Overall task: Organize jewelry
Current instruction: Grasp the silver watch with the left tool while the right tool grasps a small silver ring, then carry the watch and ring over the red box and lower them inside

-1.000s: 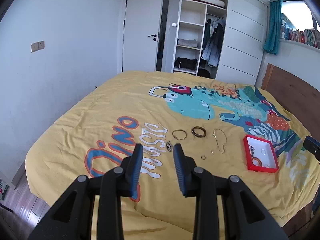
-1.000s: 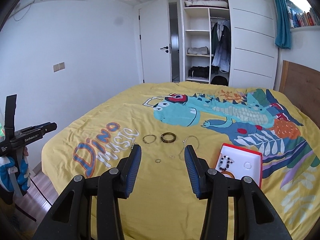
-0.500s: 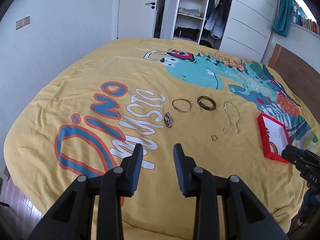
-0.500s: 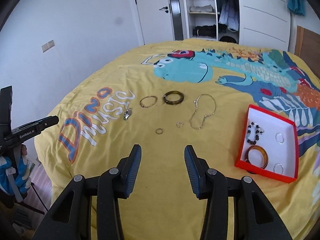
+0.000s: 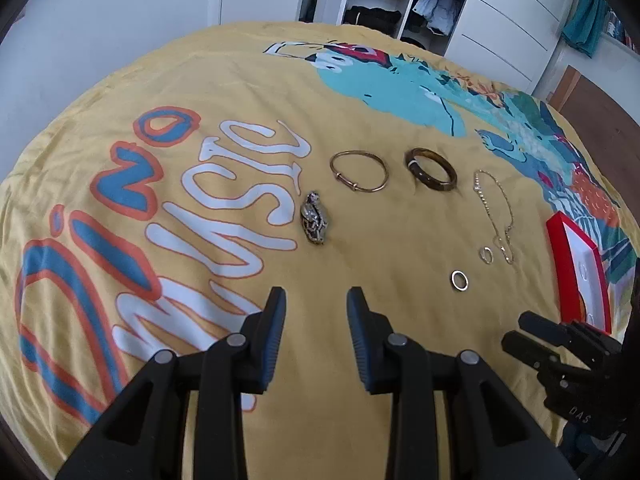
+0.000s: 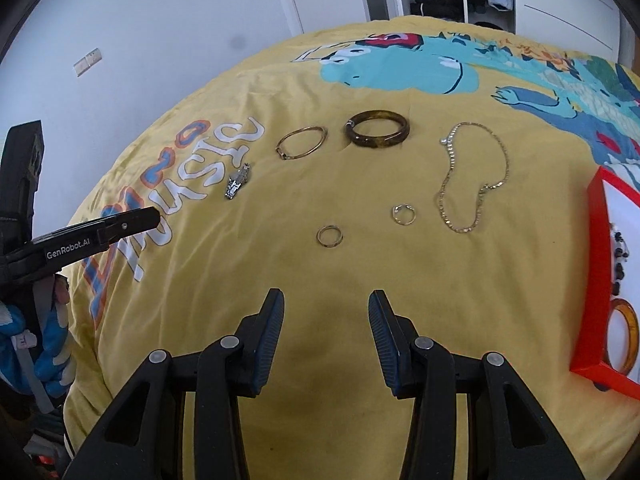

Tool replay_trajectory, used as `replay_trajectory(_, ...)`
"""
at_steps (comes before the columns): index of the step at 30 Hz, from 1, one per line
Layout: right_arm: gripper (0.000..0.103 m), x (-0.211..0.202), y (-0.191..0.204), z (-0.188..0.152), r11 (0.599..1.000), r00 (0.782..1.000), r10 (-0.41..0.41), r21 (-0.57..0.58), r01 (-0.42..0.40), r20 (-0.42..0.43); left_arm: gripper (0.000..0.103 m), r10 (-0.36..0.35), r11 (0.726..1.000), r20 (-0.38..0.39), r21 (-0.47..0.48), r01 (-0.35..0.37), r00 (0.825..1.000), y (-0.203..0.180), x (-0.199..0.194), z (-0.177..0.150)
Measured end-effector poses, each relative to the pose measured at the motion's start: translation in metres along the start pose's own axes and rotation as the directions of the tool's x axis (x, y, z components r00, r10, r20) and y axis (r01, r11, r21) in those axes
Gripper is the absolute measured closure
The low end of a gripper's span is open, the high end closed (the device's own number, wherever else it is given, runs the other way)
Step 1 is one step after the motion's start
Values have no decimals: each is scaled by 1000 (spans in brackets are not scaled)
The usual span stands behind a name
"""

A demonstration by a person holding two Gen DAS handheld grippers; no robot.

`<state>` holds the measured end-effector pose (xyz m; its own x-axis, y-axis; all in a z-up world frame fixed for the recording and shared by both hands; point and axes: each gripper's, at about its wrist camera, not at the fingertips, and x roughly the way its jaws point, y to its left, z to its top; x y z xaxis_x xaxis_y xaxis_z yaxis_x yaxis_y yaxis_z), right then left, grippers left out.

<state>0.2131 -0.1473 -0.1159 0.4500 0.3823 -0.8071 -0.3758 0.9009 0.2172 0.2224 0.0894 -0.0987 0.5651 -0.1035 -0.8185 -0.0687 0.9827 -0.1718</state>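
Both hand-held grippers have dropped toward the bed and tipped downward over the last second, so the room behind has slid out of view and the jewelry now fills the frames. The left hand-held gripper (image 5: 316, 300) hangs with its jaws apart and nothing between them, just short of the watch (image 5: 315, 219); the right hand-held gripper (image 6: 326, 304) is likewise parted and empty, poised near the plain ring (image 6: 330, 236). Beyond them, loose on the yellow bed cover (image 6: 400, 272), lie a second ring (image 6: 404, 214), a chain necklace (image 6: 472, 184), a thin gold bangle (image 5: 359, 171) and a dark brown bangle (image 5: 431, 170). The red box (image 6: 598, 280) sits at the right edge, already holding a bead bracelet (image 6: 620, 264) and an amber bangle (image 6: 624, 336). This looks like the approach for a first pick, with six pieces still outside the box.
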Motion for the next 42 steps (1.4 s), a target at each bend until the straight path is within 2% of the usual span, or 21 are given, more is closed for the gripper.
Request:
replay_trajectory(6, 59, 39, 1, 10, 1000, 1000, 23, -12, -23, -22, 73, -1, 1000, -30, -31, 0, 1000, 4, 43, 18)
replay_trajectory(14, 59, 68, -4, 24, 999, 1000, 31, -7, -31, -2, 73, -1, 999, -47, -40, 0, 999, 1, 80, 37)
replay_trajectory(16, 61, 71, -5, 27, 999, 999, 38, -7, -38, 6, 73, 2, 999, -49, -47, -5, 999, 1, 88, 41)
replay_trajectory(22, 76, 75, -10, 27, 999, 999, 47, 5, -47, 17, 73, 19, 997, -47, -70, -22, 999, 2, 103, 50)
replay_trajectory(24, 82, 75, -14, 27, 998, 998, 55, 19, -56, 17, 76, 24, 997, -43, -77, -27, 999, 2, 104, 50)
replay_trajectory(27, 82, 73, -16, 27, 997, 997, 68, 20, -69, 18, 83, 50, 996, -40, -68, -52, 998, 1, 103, 50)
replay_trajectory(34, 83, 53, -19, 19, 996, 996, 82, 43, -83, 30, 83, 65, 997, -42, -48, -67, 997, -3, 86, 44)
replay_trajectory(42, 83, -7, -31, -1, 996, 998, 29, 83, -34, 60, 84, 34, 998, -17, -44, -34, 999, -13, 40, 31)
